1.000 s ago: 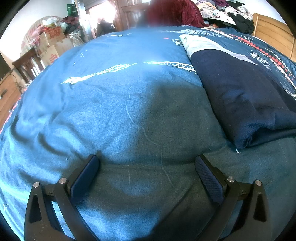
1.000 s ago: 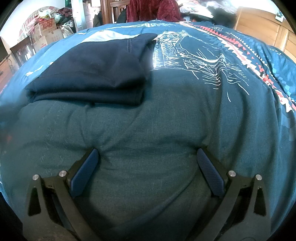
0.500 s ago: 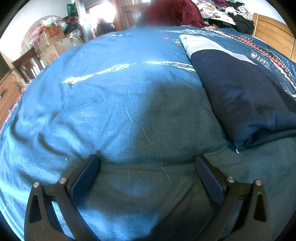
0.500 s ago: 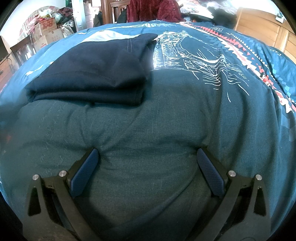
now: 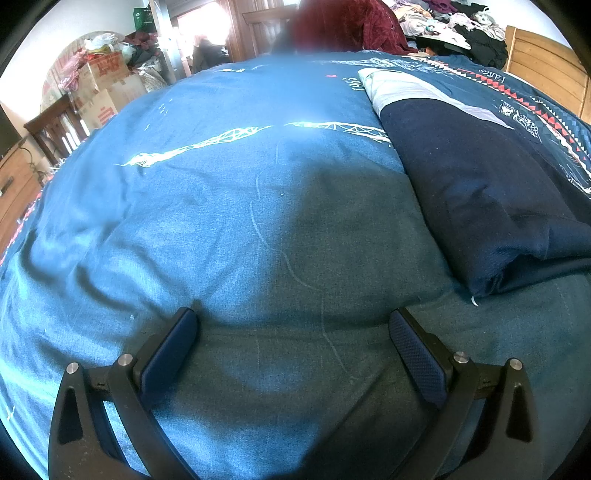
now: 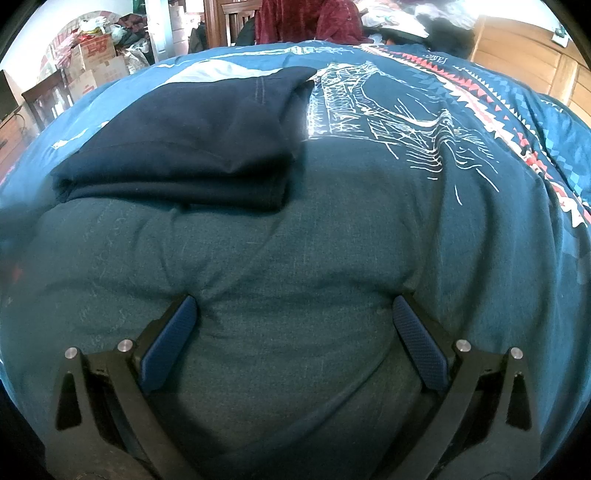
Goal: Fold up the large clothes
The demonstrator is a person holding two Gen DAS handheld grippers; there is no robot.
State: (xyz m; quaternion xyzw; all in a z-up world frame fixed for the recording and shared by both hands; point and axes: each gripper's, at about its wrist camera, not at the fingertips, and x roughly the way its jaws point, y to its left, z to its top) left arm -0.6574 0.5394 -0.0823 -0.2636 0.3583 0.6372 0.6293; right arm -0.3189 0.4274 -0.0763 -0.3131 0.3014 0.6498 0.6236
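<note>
A dark navy garment (image 5: 491, 192) lies folded flat on the blue bed cover (image 5: 229, 192), with a pale grey part (image 5: 402, 90) at its far end. In the left wrist view it sits to the right of my left gripper (image 5: 291, 317), which is open and rests on the cover with nothing between its fingers. In the right wrist view the same folded garment (image 6: 192, 136) lies ahead and to the left. My right gripper (image 6: 293, 306) is open too, pressing on the bare cover (image 6: 369, 229) well short of the garment.
A person in a dark red top (image 5: 347, 26) is at the far side of the bed. Cardboard boxes (image 5: 103, 88) and a wooden chair (image 5: 55, 133) stand at the left. A wooden headboard (image 5: 546, 70) and a heap of clothes (image 5: 454, 22) are at the far right.
</note>
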